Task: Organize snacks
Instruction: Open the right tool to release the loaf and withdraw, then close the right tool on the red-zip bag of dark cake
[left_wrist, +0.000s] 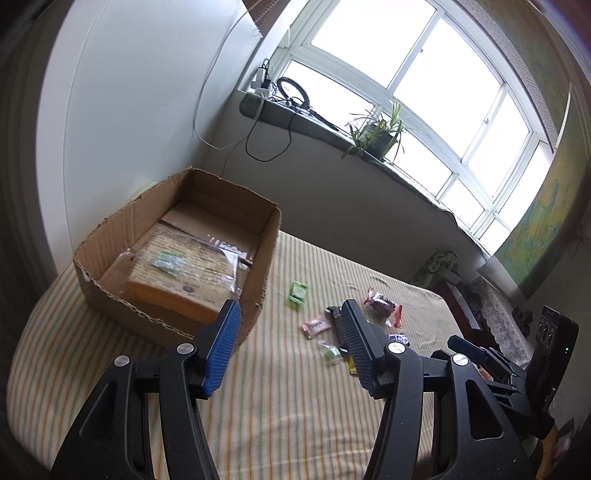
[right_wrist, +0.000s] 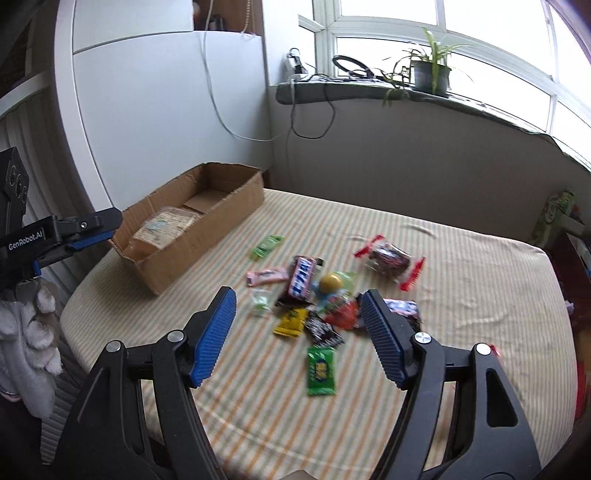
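An open cardboard box (left_wrist: 110, 240) (right_wrist: 207, 236) stands at the left of the striped bed and holds a wrapped pack of crackers (left_wrist: 184, 269) (right_wrist: 162, 225). Several snacks lie loose on the cover: a green packet (left_wrist: 297, 293) (right_wrist: 266, 245), a pink bar (left_wrist: 314, 327) (right_wrist: 266, 276), a red-ended bag (left_wrist: 384, 305) (right_wrist: 389, 260), a blue chocolate bar (right_wrist: 302, 281), a yellow packet (right_wrist: 291, 322), a green candy (right_wrist: 321, 371). My left gripper (left_wrist: 288, 314) is open and empty near the box's corner. My right gripper (right_wrist: 297, 304) is open and empty above the snack pile.
The bed's striped cover (right_wrist: 461, 332) (left_wrist: 277, 406) stretches right of the snacks. A windowsill (right_wrist: 369, 90) behind holds cables and a potted plant (right_wrist: 430, 72) (left_wrist: 380, 134). A white cabinet (right_wrist: 147, 92) stands behind the box. A grey soft toy (right_wrist: 29, 332) hangs at the left.
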